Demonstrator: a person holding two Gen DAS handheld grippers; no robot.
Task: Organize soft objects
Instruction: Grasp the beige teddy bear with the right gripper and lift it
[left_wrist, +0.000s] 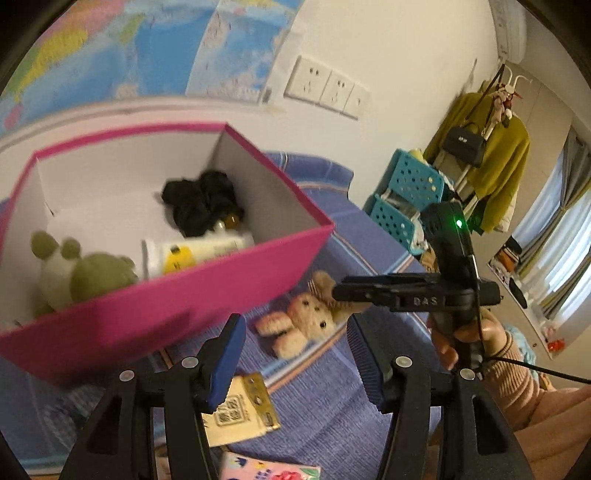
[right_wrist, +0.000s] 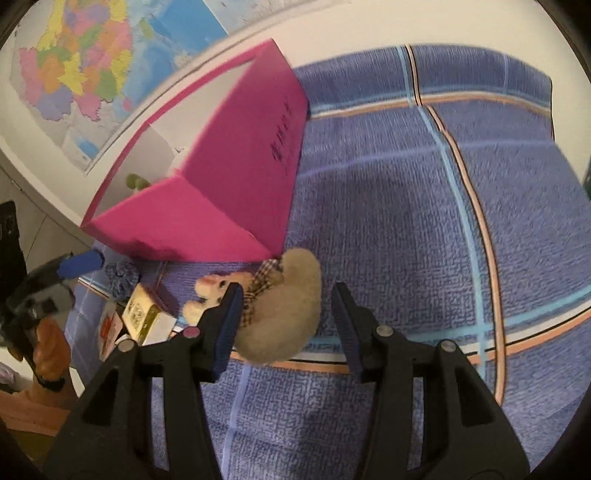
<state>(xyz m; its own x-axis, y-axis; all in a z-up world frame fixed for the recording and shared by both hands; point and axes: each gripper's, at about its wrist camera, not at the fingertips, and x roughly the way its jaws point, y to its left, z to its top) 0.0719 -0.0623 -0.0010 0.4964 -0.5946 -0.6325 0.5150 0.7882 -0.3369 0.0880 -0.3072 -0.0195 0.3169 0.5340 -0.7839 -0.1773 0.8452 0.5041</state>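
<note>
While my right gripper (right_wrist: 286, 317) hangs spread wide, the teddy bear (right_wrist: 280, 314) lies on the blanket (right_wrist: 406, 221) between its fingers; my left gripper (left_wrist: 295, 354), also spread, holds nothing, the pink box (left_wrist: 155, 302) ahead-left.

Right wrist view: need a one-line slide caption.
Open right gripper straddles a beige plush bear lying on the blue blanket beside the pink box.

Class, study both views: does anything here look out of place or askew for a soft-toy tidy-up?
Yes. The pink box holds hard items among the soft ones: a cream tube lies beside the green plush and black cloth. The beige bunny lies outside on the blue bedsheet.
</note>
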